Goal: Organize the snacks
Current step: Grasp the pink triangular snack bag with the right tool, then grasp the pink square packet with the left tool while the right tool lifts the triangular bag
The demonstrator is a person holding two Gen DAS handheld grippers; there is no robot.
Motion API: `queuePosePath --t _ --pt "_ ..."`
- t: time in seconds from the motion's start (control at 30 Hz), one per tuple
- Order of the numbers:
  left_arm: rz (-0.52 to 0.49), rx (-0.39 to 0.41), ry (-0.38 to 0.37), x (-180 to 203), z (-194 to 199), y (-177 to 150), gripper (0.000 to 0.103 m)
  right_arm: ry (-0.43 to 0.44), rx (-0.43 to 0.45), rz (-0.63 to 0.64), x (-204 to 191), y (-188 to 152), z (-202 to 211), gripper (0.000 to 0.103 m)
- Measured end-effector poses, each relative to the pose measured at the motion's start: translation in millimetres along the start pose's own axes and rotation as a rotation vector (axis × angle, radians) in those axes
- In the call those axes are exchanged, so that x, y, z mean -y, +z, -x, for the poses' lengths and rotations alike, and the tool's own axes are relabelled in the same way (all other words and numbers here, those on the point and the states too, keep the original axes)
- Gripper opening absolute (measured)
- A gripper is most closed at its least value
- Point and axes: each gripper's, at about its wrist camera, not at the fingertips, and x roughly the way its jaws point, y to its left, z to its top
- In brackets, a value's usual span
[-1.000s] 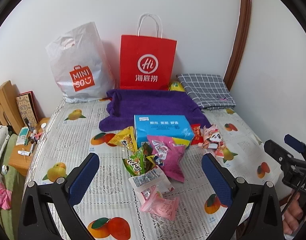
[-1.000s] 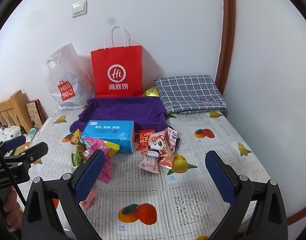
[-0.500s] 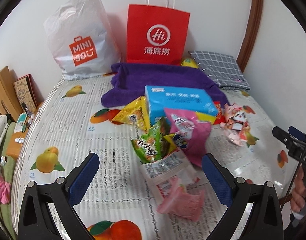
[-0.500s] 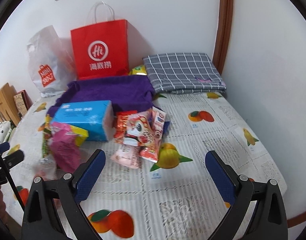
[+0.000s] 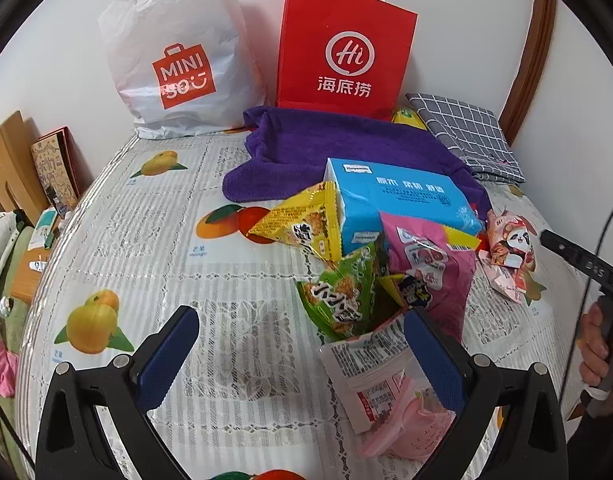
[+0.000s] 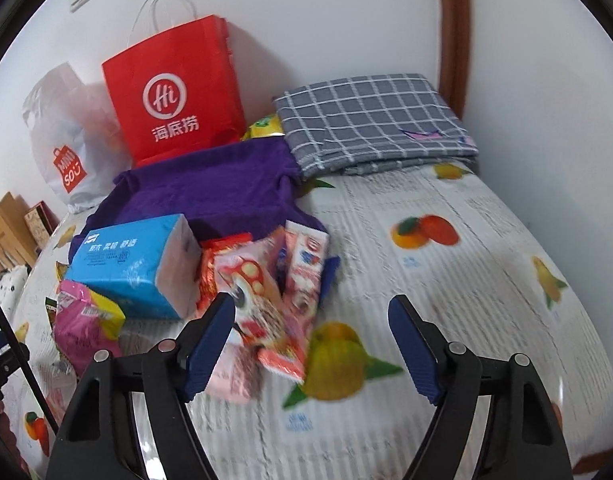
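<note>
A pile of snack packets lies on the fruit-print tablecloth [image 5: 154,240] around a blue tissue pack [image 5: 394,204]. In the left wrist view I see a yellow packet [image 5: 302,228], a green packet [image 5: 342,296], a pink bag [image 5: 430,272], a clear white packet [image 5: 378,376] and panda-print packets [image 5: 510,248]. My left gripper [image 5: 302,340] is open and empty, low over the cloth just left of the green packet. My right gripper [image 6: 312,332] is open and empty, hovering over the pink-red packets [image 6: 266,300] beside the tissue pack [image 6: 134,264].
A red paper bag [image 5: 342,52] and a white MINISO bag [image 5: 178,60] stand against the back wall. A purple towel [image 5: 330,152] and a folded grey checked cloth [image 6: 370,120] lie behind the pile. Wooden furniture [image 5: 10,160] is at the left edge.
Both grippers moved forward and down toward the snack pile. The right gripper swung left over the pink-red packets. Both stayed open.
</note>
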Motion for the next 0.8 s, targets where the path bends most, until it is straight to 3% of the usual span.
queuePosePath --t 0.2,0.27,0.3,0.33,0.4,0.6,0.8 --pt "0.014 -0.006 0.006 -7.6 -1.0 0.5 0.103 0.048 -0.051 0.032 -22.9 8.8 -33.9 0.07" --pt "0.02 -0.013 0.005 -11.1 -2.3 -0.4 0.103 0.05 -0.08 0.046 -28.5 9.1 -47.0 0.06" --pt "0.02 -0.015 0.005 -12.6 -2.4 -0.9 0.103 0.055 -0.095 0.048 -29.4 8.3 -51.0 0.048" --pt "0.021 -0.017 0.003 -13.8 -2.9 -1.5 0.103 0.063 -0.099 0.049 -30.1 7.8 -52.3 0.041" --pt "0.019 -0.022 -0.001 -15.1 -4.5 -2.8 0.103 0.072 -0.088 0.043 -29.9 6.9 -48.2 0.034" --pt "0.003 -0.035 -0.022 -11.0 -4.6 -8.5 0.103 0.093 -0.016 0.041 -31.1 -1.4 -9.4 0.034" --pt "-0.043 -0.054 -0.089 8.0 -1.5 -21.5 0.103 0.098 0.011 0.036 -28.6 -16.5 23.4 0.034"
